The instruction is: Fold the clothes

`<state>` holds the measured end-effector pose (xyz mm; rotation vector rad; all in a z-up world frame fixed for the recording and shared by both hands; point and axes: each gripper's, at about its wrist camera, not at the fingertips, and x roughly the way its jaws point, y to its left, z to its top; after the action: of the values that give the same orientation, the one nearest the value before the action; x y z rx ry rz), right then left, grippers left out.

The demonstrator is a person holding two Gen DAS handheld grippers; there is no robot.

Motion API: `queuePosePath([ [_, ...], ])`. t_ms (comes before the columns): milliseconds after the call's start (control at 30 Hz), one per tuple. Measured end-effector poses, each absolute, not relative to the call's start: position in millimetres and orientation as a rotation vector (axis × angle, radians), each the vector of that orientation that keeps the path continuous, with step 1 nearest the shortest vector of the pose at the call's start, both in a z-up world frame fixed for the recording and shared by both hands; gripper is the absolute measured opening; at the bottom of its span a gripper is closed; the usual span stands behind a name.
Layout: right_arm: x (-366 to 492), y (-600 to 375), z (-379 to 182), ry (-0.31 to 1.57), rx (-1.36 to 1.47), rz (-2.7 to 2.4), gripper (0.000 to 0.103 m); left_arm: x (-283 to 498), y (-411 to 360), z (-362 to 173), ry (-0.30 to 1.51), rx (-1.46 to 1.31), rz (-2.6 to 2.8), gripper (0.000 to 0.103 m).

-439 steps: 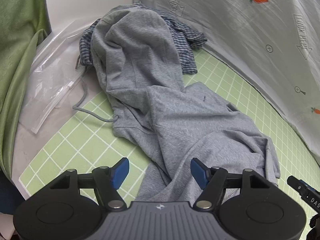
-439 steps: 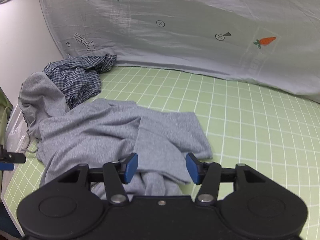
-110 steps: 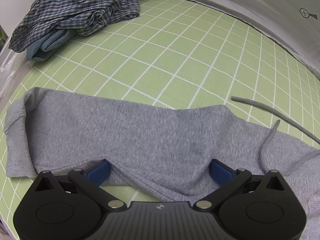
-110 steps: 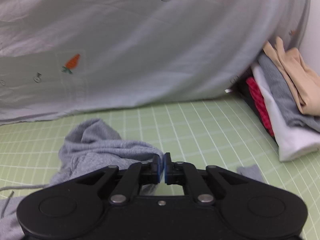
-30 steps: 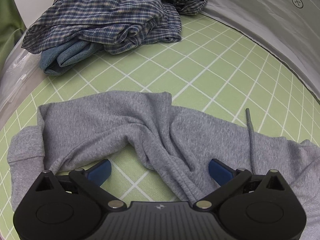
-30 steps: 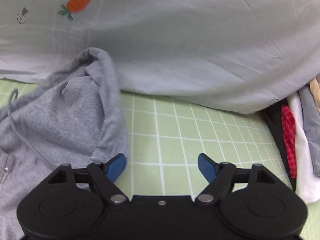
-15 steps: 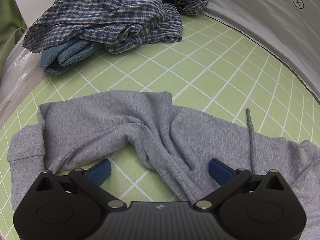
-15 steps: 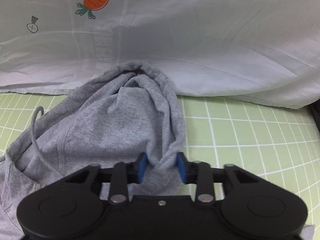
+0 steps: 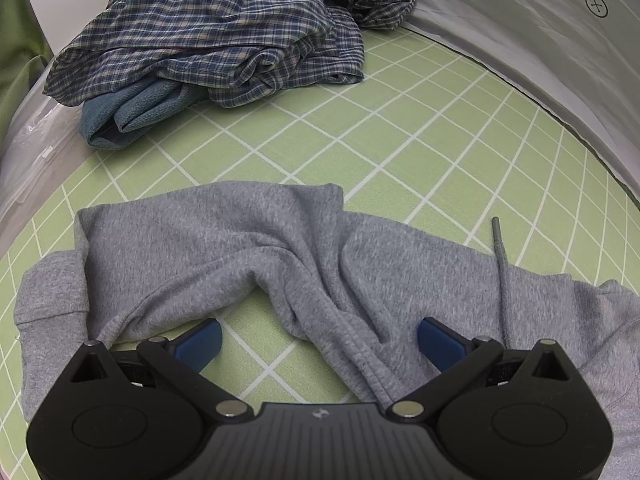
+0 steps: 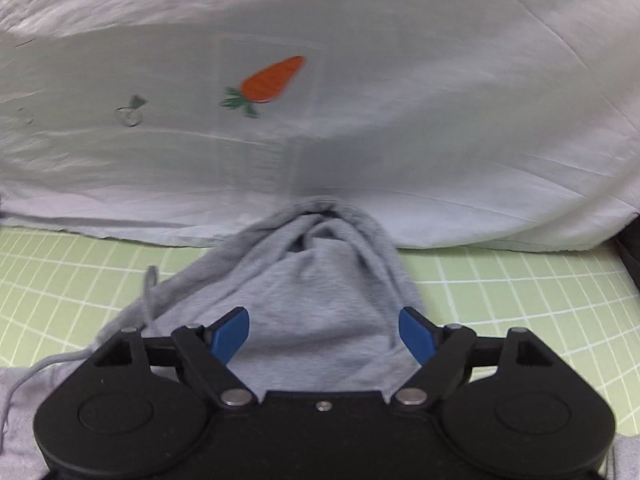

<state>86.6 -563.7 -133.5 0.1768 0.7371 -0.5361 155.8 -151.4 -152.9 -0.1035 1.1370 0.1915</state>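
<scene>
Green squares with white lines cover the mat (image 9: 420,136) that everything lies on, and a pale sheet with a carrot on it (image 10: 360,120) hangs along the far edge. Nearest in the left view, the left gripper (image 9: 318,342) has its jaws spread wide and holds nothing. A bunched ridge of the grey hoodie (image 9: 248,240) sits right between its blue fingers, maybe so it can pinch that ridge and pull it flat. The hoodie lies across the near part of the mat, crumpled, with a sleeve cuff near the left edge and its cord (image 9: 502,272) lying on top. It is not folded yet, so I think the job is at the smoothing-out step. In the right view, the right gripper (image 10: 324,334) is wide too and grips nothing. The hood (image 10: 320,264) stands in a soft peak just past its fingers, close to the sheet. Farther back, at the far left corner, a checked shirt (image 9: 224,36) is heaped over a blue cloth (image 9: 132,112), likely waiting its turn.
</scene>
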Motion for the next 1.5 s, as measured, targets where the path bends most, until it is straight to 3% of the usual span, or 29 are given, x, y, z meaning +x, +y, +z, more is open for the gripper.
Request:
queuePosePath([
  [167,115,-527,-134,0.734,0.141,-0.388,0.071,156,-151,-153,1.139,-0.104,0.191,0.103],
  [267,129,-520,-137,0.751,0.147,-0.328,0.057,156,-151,-153,1.139,-0.104,0.189,0.103],
  [300,133,-520,-139,0.764,0.153,-0.317,0.047,157,-151,-153,1.139,-0.103,0.189,0.103],
  [400,144,-520,-146,0.797,0.170,-0.285,0.004,157,-151,-153,1.139,-0.103,0.187,0.103],
  [433,140,-522,-142,0.780,0.177,-0.284,0.003,158,-151,-153,1.140,-0.103,0.186,0.103],
  [767,11,-523,-38,0.511,0.107,-0.386,0.003,152,-152,-148,1.138,-0.103,0.171,0.103],
  [1100,-88,-515,-62,0.636,0.190,-0.546,0.003,117,-166,-115,1.140,-0.104,0.063,0.101],
  [1300,-139,-510,-53,0.557,0.250,-0.584,0.003,62,-177,-99,1.146,-0.069,-0.022,0.101],
  [1367,-148,-508,-57,0.586,0.257,-0.558,0.008,44,-181,-99,1.162,-0.072,-0.050,0.101],
  [1433,-157,-508,-67,0.632,0.293,-0.551,0.025,28,-186,-100,1.178,-0.066,-0.080,0.101],
  [1500,-170,-506,-75,0.665,0.326,-0.549,0.031,12,-191,-101,1.186,-0.054,-0.107,0.101],
])
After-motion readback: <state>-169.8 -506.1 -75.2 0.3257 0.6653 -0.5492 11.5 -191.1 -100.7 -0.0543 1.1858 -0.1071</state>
